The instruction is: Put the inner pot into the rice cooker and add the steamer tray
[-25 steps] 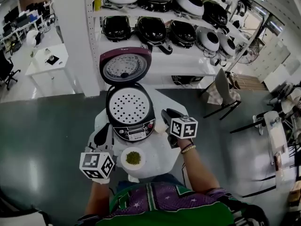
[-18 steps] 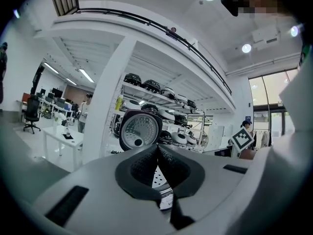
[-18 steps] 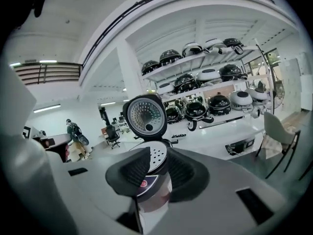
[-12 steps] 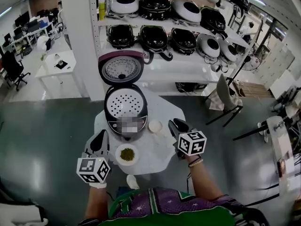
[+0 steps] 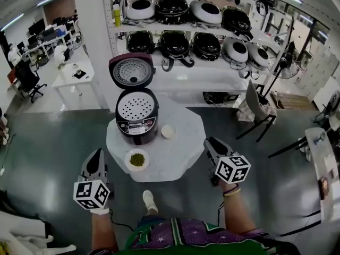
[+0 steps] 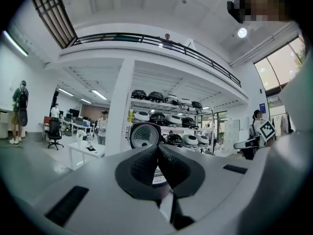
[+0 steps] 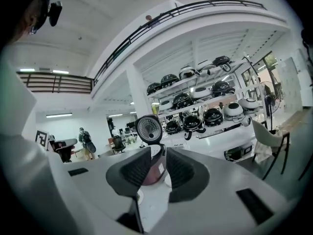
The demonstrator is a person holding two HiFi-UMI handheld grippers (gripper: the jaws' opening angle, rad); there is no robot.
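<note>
The maroon rice cooker (image 5: 136, 125) stands on the round white table (image 5: 178, 155) with its lid (image 5: 131, 70) up. The perforated steamer tray (image 5: 135, 107) lies in its mouth; the inner pot is hidden beneath. My left gripper (image 5: 94, 157) is shut and empty, off the table's near left edge. My right gripper (image 5: 211, 144) hangs off the near right edge, its jaws slightly apart with nothing between them. In the left gripper view the pads (image 6: 146, 164) meet, with the cooker lid (image 6: 144, 135) beyond. The cooker (image 7: 152, 166) shows through the gap in the right gripper view.
A bowl of green beans (image 5: 137, 160) and a small white bowl (image 5: 168, 131) sit on the table near the cooker. Shelves (image 5: 186, 70) with several cookers stand behind. A chair (image 5: 254, 106) is at the right, a white desk (image 5: 74, 74) at the left.
Both grippers have drawn back off the table towards the person and apart. The whole view has backed away, so the cooker and table look smaller and farther.
</note>
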